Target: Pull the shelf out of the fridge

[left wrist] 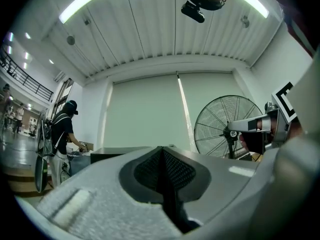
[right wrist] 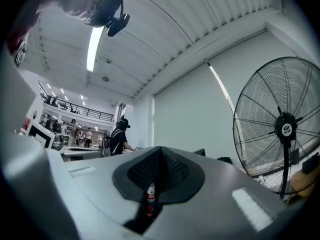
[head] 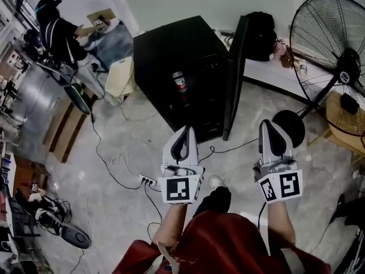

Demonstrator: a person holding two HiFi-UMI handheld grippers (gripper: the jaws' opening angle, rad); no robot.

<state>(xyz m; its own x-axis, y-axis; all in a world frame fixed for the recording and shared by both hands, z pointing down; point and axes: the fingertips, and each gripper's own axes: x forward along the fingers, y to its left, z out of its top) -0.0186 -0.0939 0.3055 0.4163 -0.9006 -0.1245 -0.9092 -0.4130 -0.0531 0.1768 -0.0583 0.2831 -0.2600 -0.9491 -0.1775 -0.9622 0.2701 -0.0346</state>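
Observation:
The black fridge (head: 171, 53) stands on the floor ahead of me, its door (head: 235, 73) swung open to the right. A bottle with a red label (head: 179, 82) stands inside it. The shelves in the dark interior are hard to make out. My left gripper (head: 185, 133) is held short of the fridge's open front, with its jaws shut and nothing in them. My right gripper (head: 272, 125) hangs beside the door's lower edge, also shut and empty. In the right gripper view the bottle (right wrist: 150, 196) shows through the slit below the closed jaws (right wrist: 159, 154). The left gripper view shows closed jaws (left wrist: 162, 154).
A large pedestal fan (head: 333, 44) stands at the right, its round black base (head: 291, 124) close to my right gripper. A power strip (head: 147, 181) and cables lie on the floor at the left. A person (head: 57, 33) works at the far left by a wooden pallet (head: 65, 130).

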